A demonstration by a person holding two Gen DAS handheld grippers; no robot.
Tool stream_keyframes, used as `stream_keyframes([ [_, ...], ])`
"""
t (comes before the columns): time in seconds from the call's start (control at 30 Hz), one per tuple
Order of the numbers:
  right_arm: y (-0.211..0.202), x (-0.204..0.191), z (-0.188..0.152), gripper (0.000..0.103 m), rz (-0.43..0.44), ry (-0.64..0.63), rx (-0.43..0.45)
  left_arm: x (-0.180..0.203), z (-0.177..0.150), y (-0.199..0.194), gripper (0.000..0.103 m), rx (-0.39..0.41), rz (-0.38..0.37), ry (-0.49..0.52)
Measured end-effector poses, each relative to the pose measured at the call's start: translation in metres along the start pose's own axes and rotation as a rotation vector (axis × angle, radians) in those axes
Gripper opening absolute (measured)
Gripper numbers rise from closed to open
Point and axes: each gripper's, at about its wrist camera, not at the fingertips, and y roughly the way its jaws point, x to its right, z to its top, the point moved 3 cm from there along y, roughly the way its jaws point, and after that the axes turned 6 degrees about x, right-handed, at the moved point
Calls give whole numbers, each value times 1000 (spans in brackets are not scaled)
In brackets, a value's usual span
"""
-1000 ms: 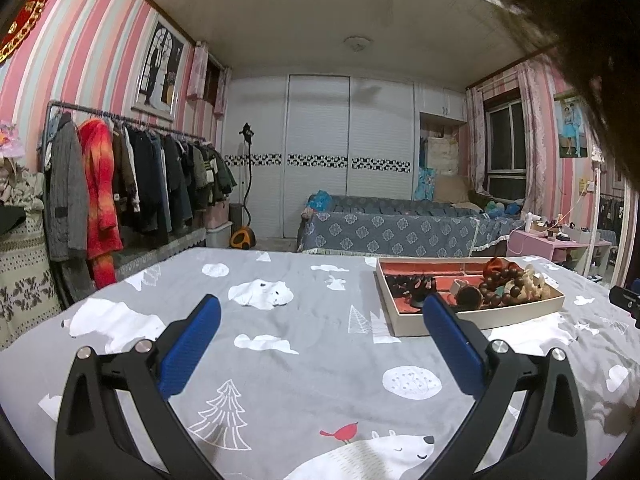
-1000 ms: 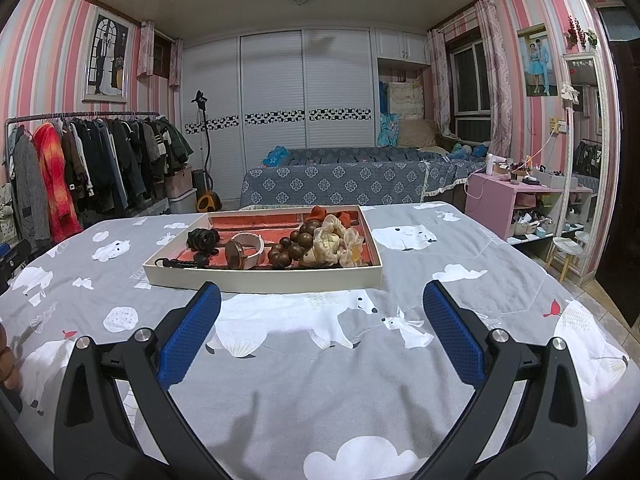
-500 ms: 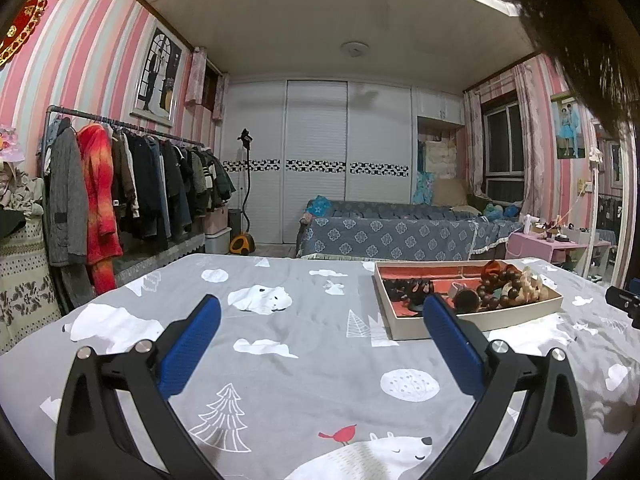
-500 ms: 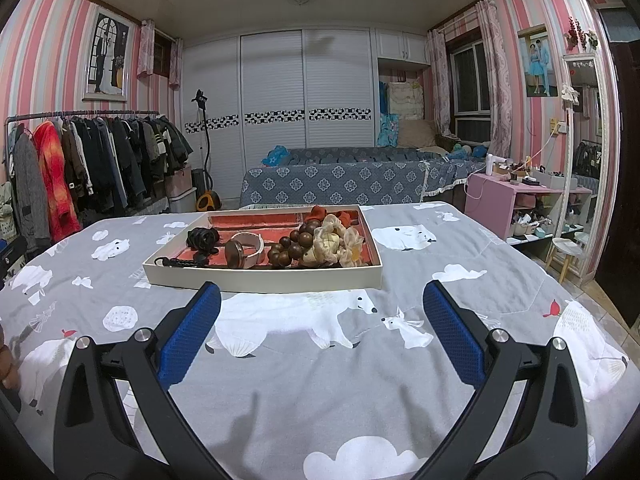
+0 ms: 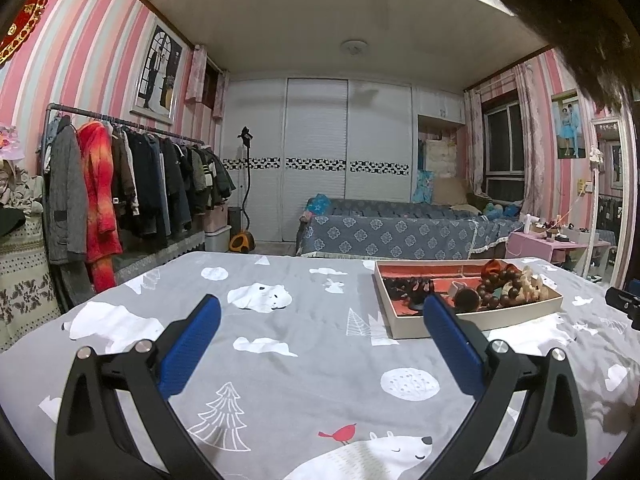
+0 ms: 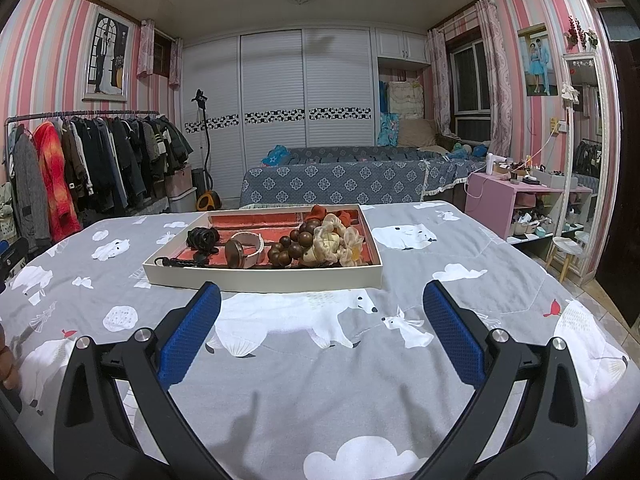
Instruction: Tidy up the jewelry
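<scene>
**Both grippers empty, tray of jewelry untouched**

Jaws stand wide apart on the left gripper [image 5: 322, 320], with nothing between the blue pads, hovering over the grey bedspread [image 5: 280, 360]. From the left wrist view the tray [image 5: 472, 320] lies ahead and to the right, its near corner just past the right-hand finger, the jewelry heaped toward its far end.

From the right wrist view the right gripper [image 6: 322, 308] is likewise spread and empty, facing the tray's long wall. Inside, left to right: a dark braided cord [image 6: 180, 261], a watch [image 6: 245, 251] with a pale strap, brown wooden beads [image 6: 294, 246] and cream scrunchies [image 6: 334, 242].

Judging by looks, everything is light. The beads are hard, likely to roll and slip, so pinch across the strand. The scrunchies are soft and forgiving; grab them anywhere. The watch is best taken by its strap, not the face
</scene>
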Motion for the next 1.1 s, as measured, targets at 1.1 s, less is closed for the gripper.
stream_keyframes([
  [1.1, 0, 0, -2, 98, 11, 3, -3, 11, -8, 18, 99, -66, 33, 39],
])
